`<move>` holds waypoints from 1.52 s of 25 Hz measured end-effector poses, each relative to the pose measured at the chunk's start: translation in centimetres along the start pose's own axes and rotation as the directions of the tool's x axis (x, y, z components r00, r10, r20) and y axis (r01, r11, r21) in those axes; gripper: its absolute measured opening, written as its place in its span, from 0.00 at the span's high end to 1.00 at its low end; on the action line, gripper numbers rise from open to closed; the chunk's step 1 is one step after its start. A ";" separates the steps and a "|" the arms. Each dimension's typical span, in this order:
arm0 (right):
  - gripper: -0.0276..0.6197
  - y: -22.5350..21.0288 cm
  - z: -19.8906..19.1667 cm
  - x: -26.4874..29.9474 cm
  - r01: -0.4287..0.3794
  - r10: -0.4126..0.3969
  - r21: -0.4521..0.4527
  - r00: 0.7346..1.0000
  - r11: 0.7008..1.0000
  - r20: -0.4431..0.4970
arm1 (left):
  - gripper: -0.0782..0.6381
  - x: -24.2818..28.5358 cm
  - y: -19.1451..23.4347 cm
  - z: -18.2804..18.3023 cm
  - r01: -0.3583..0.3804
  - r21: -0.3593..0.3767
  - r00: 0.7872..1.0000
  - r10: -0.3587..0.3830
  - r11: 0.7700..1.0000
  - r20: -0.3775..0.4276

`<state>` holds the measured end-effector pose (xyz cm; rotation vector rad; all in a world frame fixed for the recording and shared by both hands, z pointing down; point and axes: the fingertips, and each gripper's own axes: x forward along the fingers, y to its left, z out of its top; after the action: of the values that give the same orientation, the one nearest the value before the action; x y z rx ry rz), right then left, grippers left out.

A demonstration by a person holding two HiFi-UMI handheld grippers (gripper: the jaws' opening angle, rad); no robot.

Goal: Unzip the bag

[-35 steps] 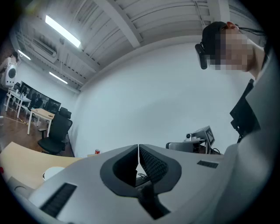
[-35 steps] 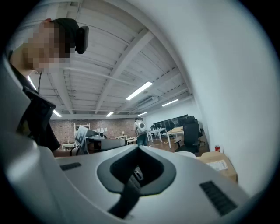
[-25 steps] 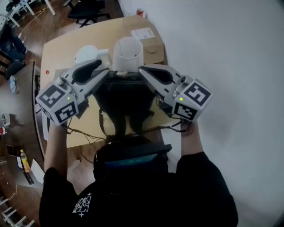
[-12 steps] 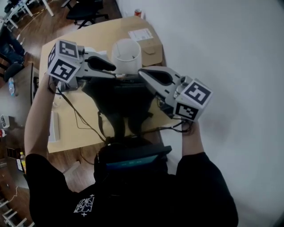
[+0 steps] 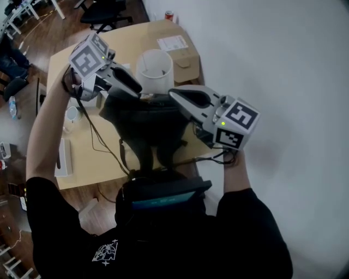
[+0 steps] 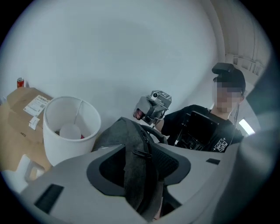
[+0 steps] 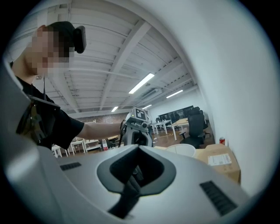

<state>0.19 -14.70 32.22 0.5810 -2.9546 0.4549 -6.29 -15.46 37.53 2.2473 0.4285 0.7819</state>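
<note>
A black bag [image 5: 147,122] stands on the wooden table [image 5: 98,158], its straps hanging over the near edge. My left gripper [image 5: 136,91] is at the bag's top left corner. In the left gripper view its jaws [image 6: 138,153] are opening, with a grey fold of the bag [image 6: 131,140] and its zip line between them. My right gripper [image 5: 173,93] is at the bag's top right, shut on a dark tab [image 7: 131,188] of the bag; strap or zip pull, I cannot tell. Each gripper sees the other across the bag: right gripper [image 6: 153,107], left gripper [image 7: 136,127].
A white cylindrical shade [image 5: 155,68] stands right behind the bag. A cardboard box [image 5: 182,52] and a red can [image 5: 171,15] are by the wall. A white mug [image 5: 71,115] sits left of the bag. Cables trail off the table's near edge.
My left gripper has swung from the bag's lower left up and round to its top left corner, now tilted down onto the bag. The right gripper has stayed put.
</note>
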 end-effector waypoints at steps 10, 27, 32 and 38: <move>0.92 -0.4 0.2 -0.4 0.007 -0.007 0.004 1.000 1.000 0.003 | 0.87 -0.4 -1.9 0.1 0.049 0.145 0.998 -0.044 0.988 -0.040; 0.80 0.9 -2.4 1.8 -0.183 0.103 -0.256 0.950 0.949 -0.296 | 0.88 -2.2 -2.8 0.0 -0.532 -0.004 0.773 0.487 0.847 0.407; 0.79 1.1 -3.0 2.6 -0.246 0.108 -0.310 0.910 0.918 -0.400 | 0.88 -2.5 -2.5 0.0 -0.519 -0.078 0.723 0.486 0.851 0.491; 0.77 1.7 -3.8 3.0 -0.353 0.155 -0.310 0.842 0.883 -0.517 | 0.88 -2.6 -2.2 0.0 -0.497 -0.122 0.701 0.481 0.859 0.527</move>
<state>-3.08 -13.07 35.77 0.0037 -2.5274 -0.0022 -8.49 -15.20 34.89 2.5096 -0.4636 0.3362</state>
